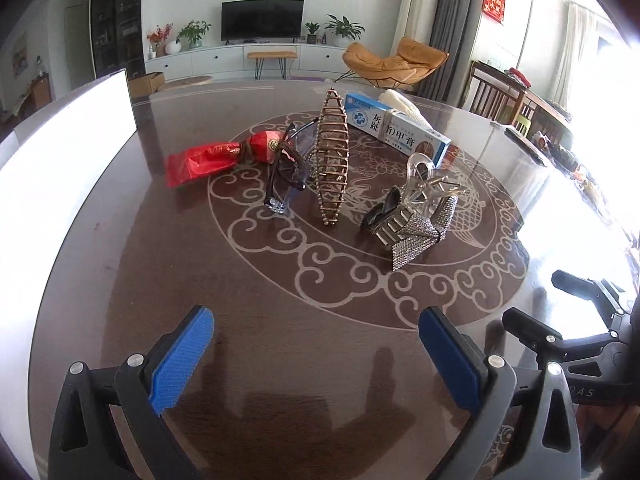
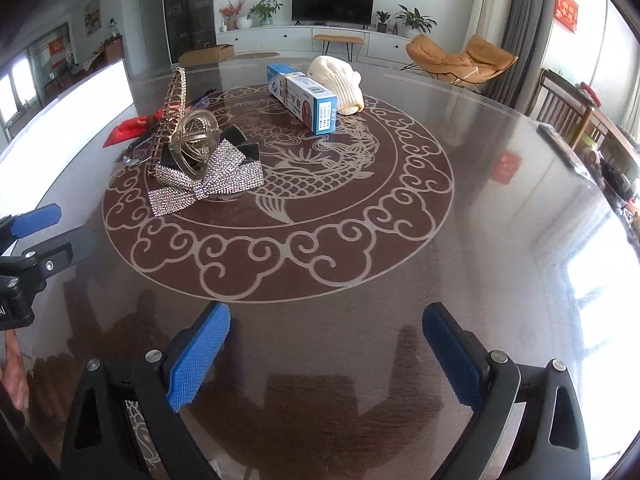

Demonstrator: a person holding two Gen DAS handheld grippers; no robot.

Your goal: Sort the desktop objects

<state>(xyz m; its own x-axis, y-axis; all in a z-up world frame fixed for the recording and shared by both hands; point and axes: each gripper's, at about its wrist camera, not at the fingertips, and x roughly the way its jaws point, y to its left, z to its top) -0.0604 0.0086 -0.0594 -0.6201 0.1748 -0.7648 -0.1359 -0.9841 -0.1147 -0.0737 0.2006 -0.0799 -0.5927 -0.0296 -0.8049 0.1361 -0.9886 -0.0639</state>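
Both tongs released, nothing between them: left gripper faces the rhinestone bow just ahead, right gripper faces bare table, poised to begin sorting.

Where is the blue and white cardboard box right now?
The blue and white cardboard box lies toward the far side of the dark patterned table, touching the cream knitted cloth beside it.

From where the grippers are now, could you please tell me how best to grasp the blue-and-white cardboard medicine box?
Grip the blue-and-white cardboard medicine box across its long flat sides near the end facing us, coming from above with the right gripper; it lies flat, and that end looks clear of the cream knitted cloth beside it.
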